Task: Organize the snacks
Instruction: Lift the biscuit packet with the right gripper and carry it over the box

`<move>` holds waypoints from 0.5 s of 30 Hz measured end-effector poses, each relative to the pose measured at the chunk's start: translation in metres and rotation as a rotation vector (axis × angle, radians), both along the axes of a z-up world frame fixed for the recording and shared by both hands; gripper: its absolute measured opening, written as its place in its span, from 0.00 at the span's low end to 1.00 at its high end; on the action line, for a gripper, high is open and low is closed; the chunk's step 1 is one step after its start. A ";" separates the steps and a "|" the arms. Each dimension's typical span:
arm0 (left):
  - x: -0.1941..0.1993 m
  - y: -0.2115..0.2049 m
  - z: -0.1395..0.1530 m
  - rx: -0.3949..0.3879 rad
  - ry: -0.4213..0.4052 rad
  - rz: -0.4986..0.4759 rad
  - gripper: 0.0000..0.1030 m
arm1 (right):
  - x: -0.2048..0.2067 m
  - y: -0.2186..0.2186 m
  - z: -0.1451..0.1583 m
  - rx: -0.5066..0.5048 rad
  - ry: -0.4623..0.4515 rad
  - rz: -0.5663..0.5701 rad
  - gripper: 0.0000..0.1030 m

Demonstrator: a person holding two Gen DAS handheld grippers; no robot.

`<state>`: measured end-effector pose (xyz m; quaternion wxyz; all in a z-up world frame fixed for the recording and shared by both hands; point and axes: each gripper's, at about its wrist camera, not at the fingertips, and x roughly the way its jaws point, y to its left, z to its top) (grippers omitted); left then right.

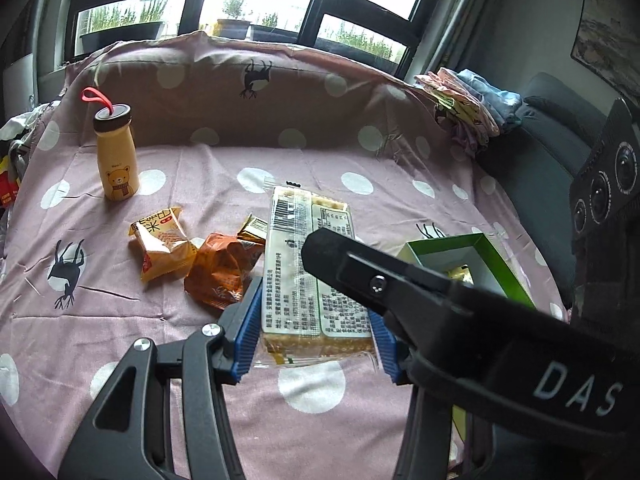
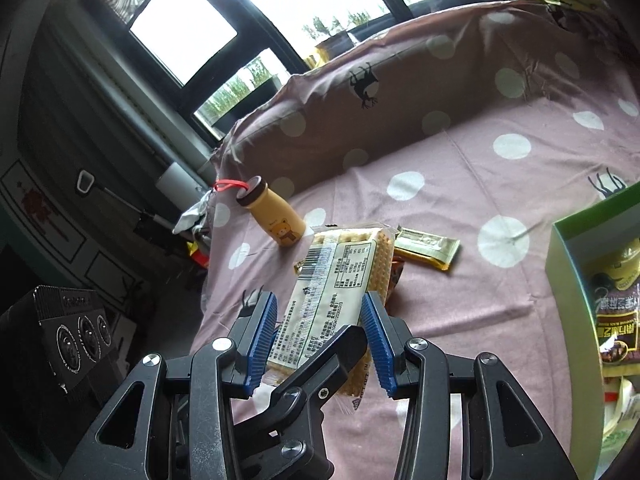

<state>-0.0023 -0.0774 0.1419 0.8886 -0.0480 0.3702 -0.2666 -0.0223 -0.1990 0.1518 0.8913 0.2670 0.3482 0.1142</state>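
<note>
A long clear pack of crackers [image 1: 312, 276] with a white label is held above the pink dotted sheet [image 1: 180, 168]. My left gripper [image 1: 316, 336] is shut on its near end. In the right wrist view the same pack [image 2: 336, 292] lies between the blue pads of my right gripper [image 2: 320, 340], which looks closed around it, pads at its sides. The right gripper's black body [image 1: 460, 304] crosses over the pack in the left wrist view. An orange snack bag [image 1: 164, 248], a crumpled orange-brown bag [image 1: 220, 268] and a gold bar [image 2: 426, 246] lie on the sheet.
A green box [image 2: 568, 264] holding dark snack packs stands at the right; it also shows in the left wrist view [image 1: 492, 256]. A yellow bear bottle [image 1: 116, 152] stands at the back left. Folded cloths [image 1: 468, 100] lie at the back right. The bed edge drops off to the left.
</note>
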 end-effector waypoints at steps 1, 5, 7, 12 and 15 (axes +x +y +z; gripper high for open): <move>-0.004 -0.004 0.002 0.000 -0.003 -0.009 0.48 | -0.005 -0.003 0.002 -0.001 -0.001 -0.011 0.46; -0.018 -0.020 0.012 0.011 -0.016 -0.038 0.48 | -0.023 -0.018 0.012 0.002 -0.015 -0.038 0.46; -0.025 -0.027 0.016 0.015 -0.021 -0.055 0.48 | -0.032 -0.026 0.015 0.008 -0.015 -0.052 0.46; -0.038 -0.044 0.020 0.017 -0.020 -0.095 0.48 | -0.050 -0.041 0.022 0.005 -0.018 -0.086 0.46; -0.044 -0.054 0.023 0.031 -0.025 -0.113 0.48 | -0.058 -0.051 0.022 0.018 -0.016 -0.104 0.46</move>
